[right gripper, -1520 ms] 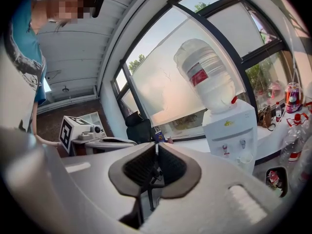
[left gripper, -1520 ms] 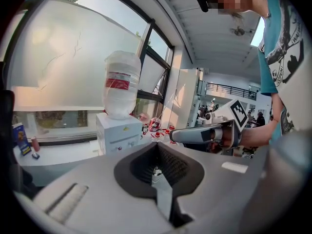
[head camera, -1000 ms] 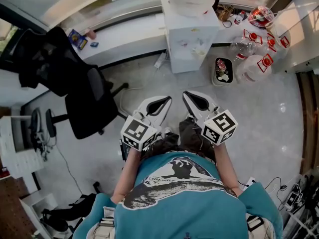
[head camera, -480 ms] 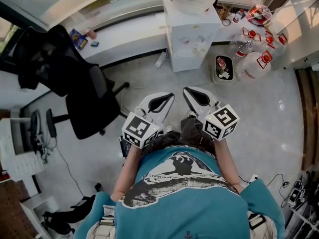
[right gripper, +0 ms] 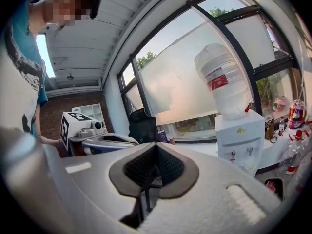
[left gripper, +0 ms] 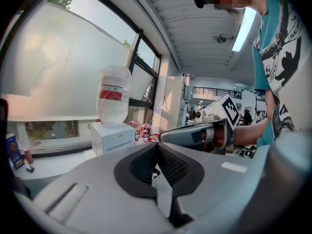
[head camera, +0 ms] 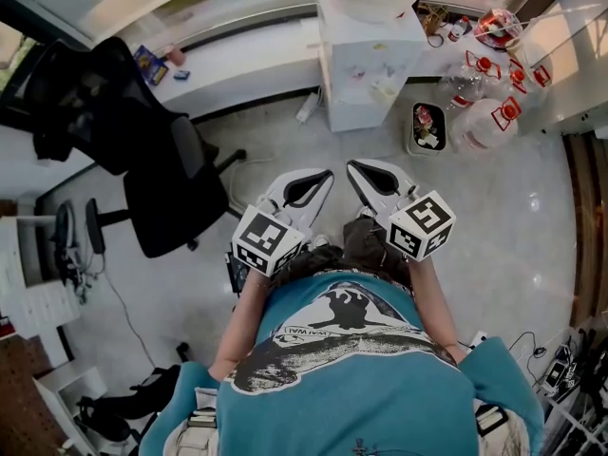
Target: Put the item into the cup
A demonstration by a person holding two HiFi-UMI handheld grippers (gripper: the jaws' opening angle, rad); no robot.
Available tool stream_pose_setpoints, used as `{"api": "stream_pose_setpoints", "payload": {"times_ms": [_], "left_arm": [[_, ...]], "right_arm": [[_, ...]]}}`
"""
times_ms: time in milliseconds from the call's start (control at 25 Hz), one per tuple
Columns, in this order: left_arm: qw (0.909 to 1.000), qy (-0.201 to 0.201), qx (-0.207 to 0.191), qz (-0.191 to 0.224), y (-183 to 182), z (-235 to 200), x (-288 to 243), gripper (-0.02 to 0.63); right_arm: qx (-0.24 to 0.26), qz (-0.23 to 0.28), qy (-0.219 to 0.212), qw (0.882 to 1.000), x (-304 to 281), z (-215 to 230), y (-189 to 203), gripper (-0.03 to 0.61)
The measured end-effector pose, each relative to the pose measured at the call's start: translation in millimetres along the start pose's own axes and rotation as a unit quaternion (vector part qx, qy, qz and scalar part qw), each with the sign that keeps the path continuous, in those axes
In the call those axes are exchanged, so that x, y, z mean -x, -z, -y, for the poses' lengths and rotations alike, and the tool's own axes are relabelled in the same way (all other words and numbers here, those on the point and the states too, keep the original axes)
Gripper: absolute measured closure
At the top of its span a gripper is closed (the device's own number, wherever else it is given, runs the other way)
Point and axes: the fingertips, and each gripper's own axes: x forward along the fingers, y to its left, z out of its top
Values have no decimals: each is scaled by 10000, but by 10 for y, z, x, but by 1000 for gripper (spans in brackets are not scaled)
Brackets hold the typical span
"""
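The left gripper (left gripper: 157,145) was clenched, its dark pads meeting at the tips with nothing between them, and the right gripper (right gripper: 156,144) was clenched and empty in the same way. Against the frame a second earlier, both had crept a little forward from the person's teal shirt (head camera: 351,369), their tips drawing slightly nearer each other, side by side but still apart. Neither the item nor the cup could be made out in any view. Below the grippers lay a pale, glossy floor (head camera: 513,226). Straight ahead of them stood a white water dispenser (head camera: 369,65) with a red-labelled bottle (left gripper: 113,94) on top. Ahead and to the right of the right gripper sat a small floor bin (head camera: 427,131) and a cluster of clear jugs with red caps (head camera: 484,122). Left of the left gripper stood a black office chair (head camera: 166,193), with a long white counter (head camera: 237,65) beyond it under the windows.
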Motion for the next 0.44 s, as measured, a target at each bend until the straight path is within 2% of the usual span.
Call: {"api": "stream_pose_setpoints", "payload": {"times_ms": [440], "left_arm": [[10000,2,-4,-64,29,8,-31,609]], "right_arm": [[45,-76,-66,9999,-9,7,22,578]]}}
